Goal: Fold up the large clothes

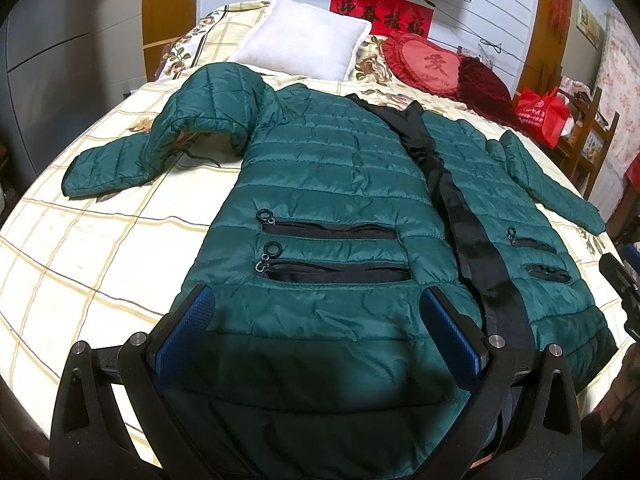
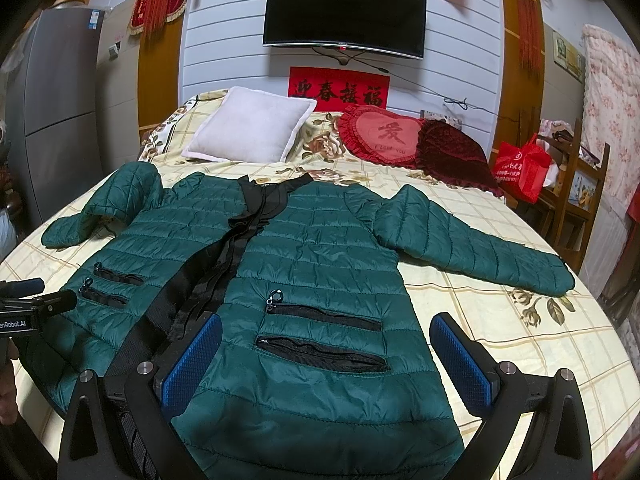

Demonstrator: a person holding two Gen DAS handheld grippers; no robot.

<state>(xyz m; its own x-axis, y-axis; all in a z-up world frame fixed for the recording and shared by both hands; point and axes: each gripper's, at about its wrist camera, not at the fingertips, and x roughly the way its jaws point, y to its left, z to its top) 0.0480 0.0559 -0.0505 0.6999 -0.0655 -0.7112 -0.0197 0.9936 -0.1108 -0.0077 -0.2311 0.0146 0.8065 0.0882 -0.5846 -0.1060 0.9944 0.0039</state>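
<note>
**Green quilted jacket lying open on bed; both grippers poised at hem, nothing grasped**

Left wrist view: The left gripper (image 1: 316, 328) is hovering over the lower hem of the green puffer jacket (image 1: 320, 168), its fingers spread wide with only fabric showing between the blue ribbed pads (image 1: 188, 332); it is holding nothing. The jacket is lying front-up and spread flat on the bed (image 1: 100, 248), presumably laid out so as to fold cleanly. Its shell is glossy, horizontally quilted and lightly puffed. The black zipper placket (image 1: 452, 200) is running up the middle, unfastened and rumpled. The left sleeve (image 1: 120, 160) is bending outward beside the hood (image 1: 216, 100).

Right wrist view: The right gripper (image 2: 326, 356) is likewise standing wide open and empty above the hem on the other front panel, by the zipped pockets (image 2: 320, 332). The right sleeve (image 2: 480, 248) is extending straight across the checked bedsheet. A white pillow (image 2: 252, 128) and a heart-shaped red cushion (image 2: 384, 132) are resting well clear at the head.
</note>
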